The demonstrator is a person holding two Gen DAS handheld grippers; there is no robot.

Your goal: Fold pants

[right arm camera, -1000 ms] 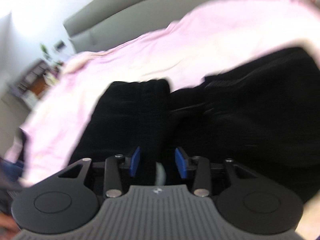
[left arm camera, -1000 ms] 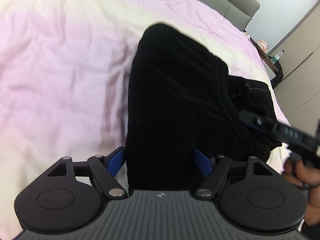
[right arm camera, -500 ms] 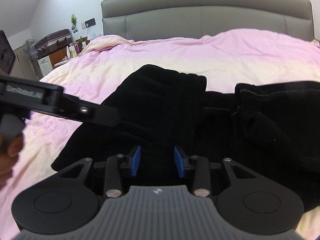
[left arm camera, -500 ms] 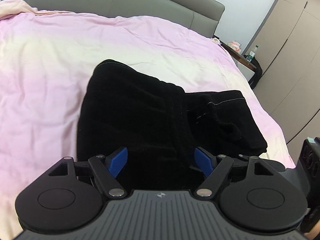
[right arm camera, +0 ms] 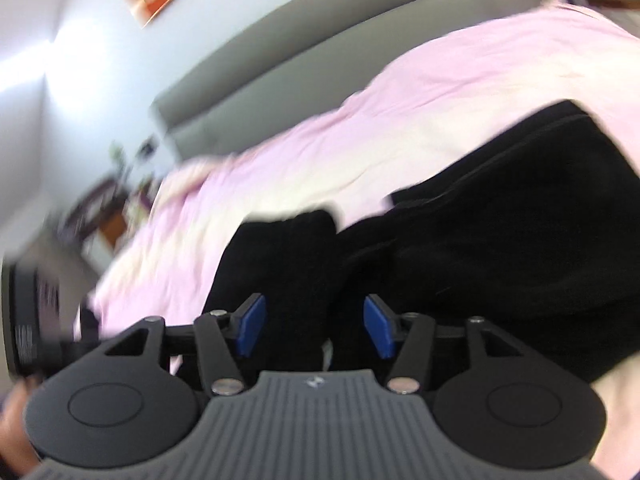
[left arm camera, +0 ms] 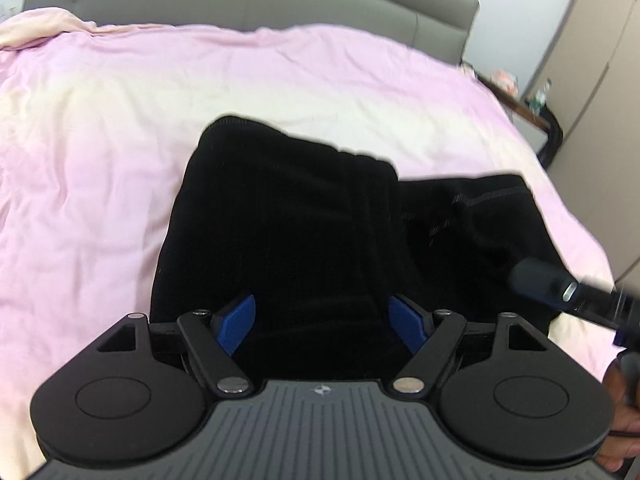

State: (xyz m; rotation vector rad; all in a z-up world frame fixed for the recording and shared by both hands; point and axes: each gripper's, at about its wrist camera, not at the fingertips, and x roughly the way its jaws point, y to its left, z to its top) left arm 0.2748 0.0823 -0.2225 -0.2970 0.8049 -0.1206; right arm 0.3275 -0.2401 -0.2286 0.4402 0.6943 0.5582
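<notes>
Pink duvet (left arm camera: pixel 120 152) covers the whole bed, soft and wrinkly. The black pants (left arm camera: pixel 288 224) lie folded on it, long axis running straight ahead from the left gripper (left arm camera: pixel 322 322), whose jaws are spread wide, gripping nothing. The right gripper (right arm camera: pixel 314 330) jaws just opened, with fabric between but unpinched.

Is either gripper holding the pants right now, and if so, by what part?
Neither. The left gripper and right gripper stand open over the black pants; the right's jaws have just been opening, pads clear of the fabric.
</notes>
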